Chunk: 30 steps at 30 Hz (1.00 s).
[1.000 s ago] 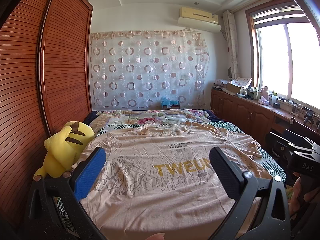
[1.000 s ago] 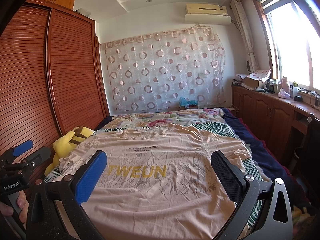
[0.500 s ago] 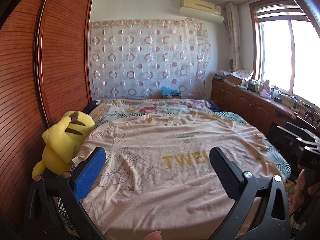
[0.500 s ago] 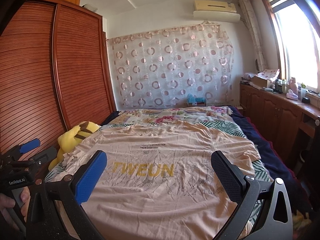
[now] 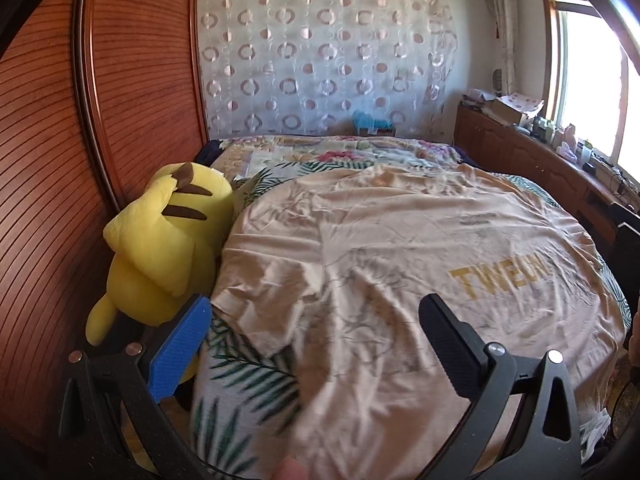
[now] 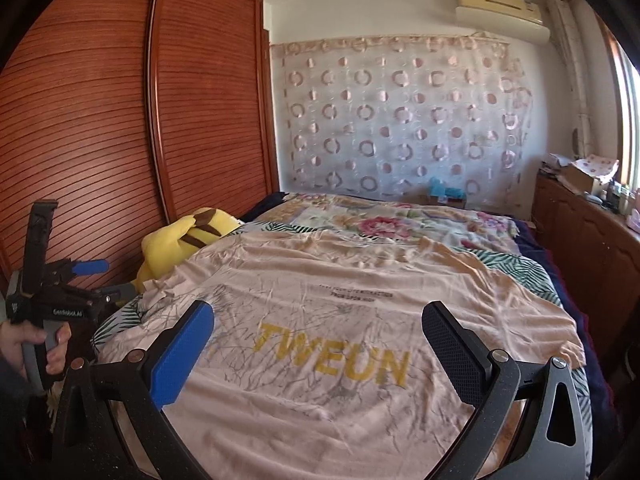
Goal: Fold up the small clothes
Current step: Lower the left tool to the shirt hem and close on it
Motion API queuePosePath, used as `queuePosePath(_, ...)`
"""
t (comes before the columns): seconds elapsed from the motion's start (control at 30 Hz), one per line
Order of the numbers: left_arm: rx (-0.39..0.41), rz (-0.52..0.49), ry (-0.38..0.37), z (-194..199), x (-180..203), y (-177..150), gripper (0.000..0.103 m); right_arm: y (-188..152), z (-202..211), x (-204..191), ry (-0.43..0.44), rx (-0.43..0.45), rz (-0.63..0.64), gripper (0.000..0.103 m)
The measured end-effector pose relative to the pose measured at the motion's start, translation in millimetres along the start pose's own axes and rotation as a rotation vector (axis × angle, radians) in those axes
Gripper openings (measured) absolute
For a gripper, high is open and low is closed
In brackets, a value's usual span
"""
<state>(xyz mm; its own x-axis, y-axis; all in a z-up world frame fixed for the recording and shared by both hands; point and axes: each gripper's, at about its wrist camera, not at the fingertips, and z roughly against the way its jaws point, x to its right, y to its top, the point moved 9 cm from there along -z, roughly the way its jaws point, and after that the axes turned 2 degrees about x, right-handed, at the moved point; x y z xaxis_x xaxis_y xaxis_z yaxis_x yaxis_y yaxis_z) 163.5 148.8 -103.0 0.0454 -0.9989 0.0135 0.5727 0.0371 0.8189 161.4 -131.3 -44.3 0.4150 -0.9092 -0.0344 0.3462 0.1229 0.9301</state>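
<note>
Lying flat and unfolded in the middle of the frame, the wrinkled beige cotton T-shirt with yellow letters [image 6: 332, 344] covers the leaf-print bed sheet [image 5: 240, 376], so I judge the folding is not yet begun. The left gripper [image 5: 316, 344] is near the sleeve at lower left, beside the yellow plush toy [image 5: 168, 240], and the right gripper [image 6: 320, 344] is above the hem; both are wide open and hold nothing

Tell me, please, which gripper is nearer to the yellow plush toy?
Left. The left gripper hangs at the bed's edge, its blue finger right beside the yellow plush toy. The right gripper hovers over the middle of the T-shirt, well away from it.
</note>
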Motion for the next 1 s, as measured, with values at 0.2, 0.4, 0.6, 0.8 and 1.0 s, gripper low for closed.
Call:
queuePosePath(0.2, -0.069, 0.06, -0.035, -22.6, -37.5, 4.4, 0.102, 3.4, -24.2, 6.6, 0.053, -0.065, -0.009, 0.103)
queuePosePath(0.4, -0.227, 0.133, -0.083, -63.2, -64.4, -12.0, 0.077, 5.6, -33.1, 11.8, 0.075, -0.095, -0.009, 0.103)
queuePosePath(0.6, -0.356, 0.23, -0.114, -96.1, -77.6, -33.9, 0.061, 8.4, -41.1, 13.9, 0.082, -0.108, 0.008, 0.103)
queuePosePath(0.8, -0.381, 0.227, -0.1, -106.8, -78.4, -40.5, 0.046, 13.5, -50.9, 7.6, 0.08, -0.115, 0.005, 0.103)
queuePosePath(1.0, -0.33, 0.081, 0.005, -101.5, -80.4, -26.7, 0.01, 7.2, -49.1, -5.8, 0.085, -0.106, 0.007, 0.103)
